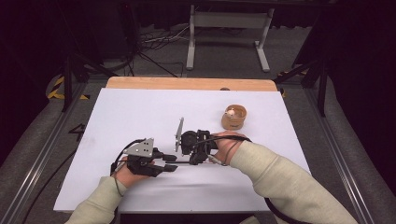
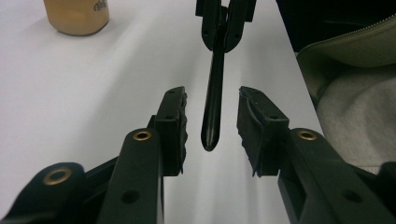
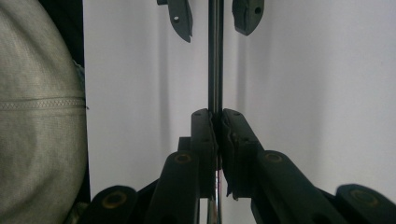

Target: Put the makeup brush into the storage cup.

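My right gripper (image 3: pixel 217 119) clamps the black rod (image 2: pixel 212 107), whose tip hangs between my left gripper (image 2: pixel 212 126)'s open jaws; an off-centre closure could knock it askew.

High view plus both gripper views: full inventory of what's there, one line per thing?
Slim rod: 1, black and glossy, clamped by the right gripper, free end lying between the left gripper's jaws without touching them.
Small tub: 1, tan, far right part of the sheet, something pale inside.
White sheet: 1, white, covering most of the table.
Wooden table: 1, light wood, bare strip along the far edge.
Metal frame: 1, grey, on the floor beyond the table.
Left gripper: 1, black, near left, jaws apart around the rod's end.
Right gripper: 1, black, centre, shut on the rod.
Forearms: 2, pale green sleeves, entering from the near edge.
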{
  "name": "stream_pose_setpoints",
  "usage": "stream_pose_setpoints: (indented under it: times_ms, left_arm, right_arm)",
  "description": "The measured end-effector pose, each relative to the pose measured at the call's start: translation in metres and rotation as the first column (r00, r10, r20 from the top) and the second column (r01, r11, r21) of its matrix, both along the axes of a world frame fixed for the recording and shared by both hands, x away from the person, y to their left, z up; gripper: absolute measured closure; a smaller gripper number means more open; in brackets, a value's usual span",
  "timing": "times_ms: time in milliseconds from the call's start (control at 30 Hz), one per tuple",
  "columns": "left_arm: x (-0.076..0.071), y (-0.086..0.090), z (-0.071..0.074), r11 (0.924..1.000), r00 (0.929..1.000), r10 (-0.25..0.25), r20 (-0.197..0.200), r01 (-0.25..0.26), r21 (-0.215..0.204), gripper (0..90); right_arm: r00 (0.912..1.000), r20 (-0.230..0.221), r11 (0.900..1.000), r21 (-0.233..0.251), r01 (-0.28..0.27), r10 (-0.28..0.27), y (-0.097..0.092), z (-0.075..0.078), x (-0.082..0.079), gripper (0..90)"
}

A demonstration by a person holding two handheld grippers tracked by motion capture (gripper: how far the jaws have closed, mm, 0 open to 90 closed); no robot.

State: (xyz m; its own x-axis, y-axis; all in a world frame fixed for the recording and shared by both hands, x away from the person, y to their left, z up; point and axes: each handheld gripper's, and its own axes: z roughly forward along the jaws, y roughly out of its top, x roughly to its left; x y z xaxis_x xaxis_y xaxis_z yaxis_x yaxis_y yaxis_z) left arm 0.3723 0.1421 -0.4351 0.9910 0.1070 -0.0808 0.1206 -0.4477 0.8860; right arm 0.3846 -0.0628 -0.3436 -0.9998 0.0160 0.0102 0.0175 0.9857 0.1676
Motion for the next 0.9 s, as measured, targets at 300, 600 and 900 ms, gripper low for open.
stream_pose_setpoints:
  times_ms: [300,600,900]
  left_arm:
    - [0.0001,-0.0009,-0.0022,0.9995,0.9998,-0.021,-0.001,0.021,0.022,81.1]
    - [-0.0002,-0.0010,-0.0034,0.9981,0.9987,-0.050,-0.002,0.050,0.034,82.9]
    - [-0.0005,-0.0005,-0.0025,0.9977,0.9986,-0.053,0.002,0.053,0.042,83.7]
  right_arm:
    - [1.0000,0.000,0.9999,0.008,-0.008,0.008,0.0017,-0.0027,-0.0015,83.6]
    - [0.9998,-0.004,0.9998,0.001,-0.020,0.021,0.0015,-0.0025,-0.0012,83.4]
    - [0.9995,-0.008,0.9992,0.026,-0.032,0.032,-0.0018,-0.0021,-0.0003,81.6]
